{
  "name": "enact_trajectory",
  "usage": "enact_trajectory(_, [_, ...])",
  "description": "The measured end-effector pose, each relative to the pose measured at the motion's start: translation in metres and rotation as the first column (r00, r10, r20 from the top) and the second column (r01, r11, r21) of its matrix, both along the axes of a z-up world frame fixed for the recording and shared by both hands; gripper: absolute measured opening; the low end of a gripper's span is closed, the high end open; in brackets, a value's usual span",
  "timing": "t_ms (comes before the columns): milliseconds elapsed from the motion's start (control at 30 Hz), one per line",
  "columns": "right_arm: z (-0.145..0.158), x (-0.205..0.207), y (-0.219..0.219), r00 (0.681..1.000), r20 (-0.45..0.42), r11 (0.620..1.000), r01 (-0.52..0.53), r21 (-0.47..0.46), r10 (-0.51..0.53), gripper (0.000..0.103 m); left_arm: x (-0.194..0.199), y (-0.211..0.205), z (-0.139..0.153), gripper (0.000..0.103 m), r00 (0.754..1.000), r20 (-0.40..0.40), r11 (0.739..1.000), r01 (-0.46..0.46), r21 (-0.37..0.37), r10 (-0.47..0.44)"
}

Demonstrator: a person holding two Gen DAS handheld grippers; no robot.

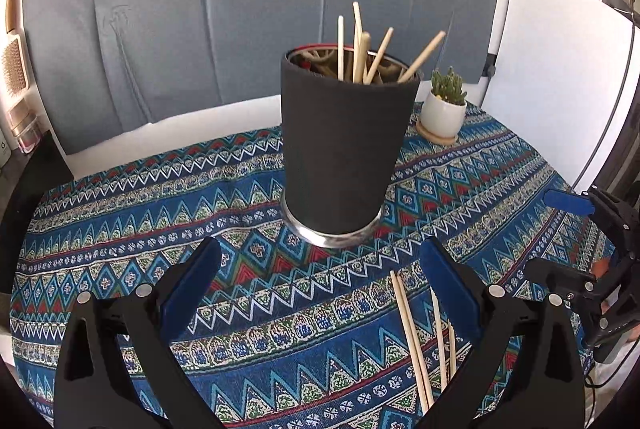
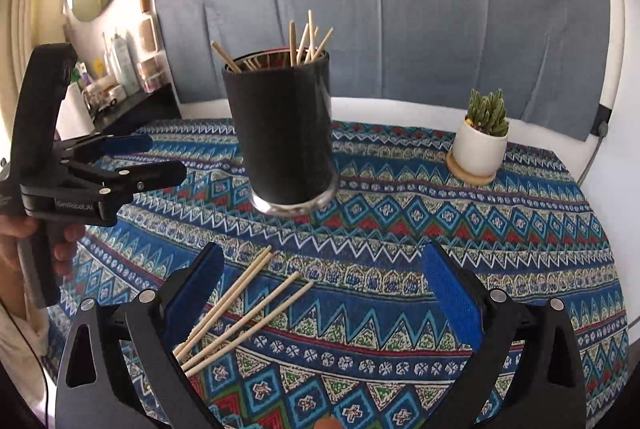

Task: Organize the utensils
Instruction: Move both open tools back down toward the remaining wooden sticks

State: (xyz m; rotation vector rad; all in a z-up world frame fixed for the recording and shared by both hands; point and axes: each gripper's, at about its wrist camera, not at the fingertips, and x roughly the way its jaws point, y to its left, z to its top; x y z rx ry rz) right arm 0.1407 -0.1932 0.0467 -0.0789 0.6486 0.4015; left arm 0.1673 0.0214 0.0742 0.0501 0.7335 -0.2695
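Note:
A black cup (image 1: pixel 340 145) with a metal base stands on the patterned tablecloth and holds several wooden chopsticks (image 1: pixel 362 53). More loose chopsticks (image 1: pixel 416 341) lie flat on the cloth near the front. My left gripper (image 1: pixel 320 261) is open just short of the cup, nothing between its blue pads. In the right wrist view the cup (image 2: pixel 282 133) is ahead and the loose chopsticks (image 2: pixel 244 313) lie beside the left finger of my right gripper (image 2: pixel 324 269), which is open wide and empty. The left gripper (image 2: pixel 160 159) shows at the left, a hand on its handle.
A small cactus in a white pot (image 1: pixel 444 109) sits on a wooden coaster behind and right of the cup (image 2: pixel 480 145). A blue-grey cushion (image 1: pixel 200 9) backs the table. A white board (image 1: pixel 560 89) stands at the right; a shelf with bottles (image 2: pixel 120 69) at the left.

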Motion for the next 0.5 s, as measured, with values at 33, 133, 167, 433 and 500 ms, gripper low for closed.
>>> enact_trajectory(33, [-0.006,0.001,0.001,1.000,-0.016,1.000,0.000,-0.008,0.000,0.095,0.001,-0.002,-0.006,0.097,1.000,-0.015,1.000,0.006,0.006,-0.006])
enact_trajectory(133, [-0.024,0.005,0.004,0.995,-0.096,1.000,-0.003,-0.020,0.001,0.095,0.003,-0.008,-0.022,0.097,0.998,-0.050,1.000,0.025,0.010,-0.025])
enact_trajectory(167, [-0.030,0.007,0.006,0.991,-0.131,1.000,-0.004,-0.022,0.001,0.095,0.003,-0.009,-0.027,0.097,0.998,-0.062,1.000,0.031,0.007,-0.030])
enact_trajectory(433, [-0.063,0.001,0.027,0.985,-0.169,0.980,0.003,-0.200,-0.038,0.095,0.011,-0.009,-0.062,0.097,0.986,-0.165,0.999,0.028,-0.015,-0.031])
enact_trajectory(500, [-0.067,-0.002,0.030,0.984,-0.173,0.981,-0.003,-0.192,-0.031,0.095,0.013,-0.010,-0.069,0.097,0.981,-0.190,0.999,0.033,-0.015,-0.035])
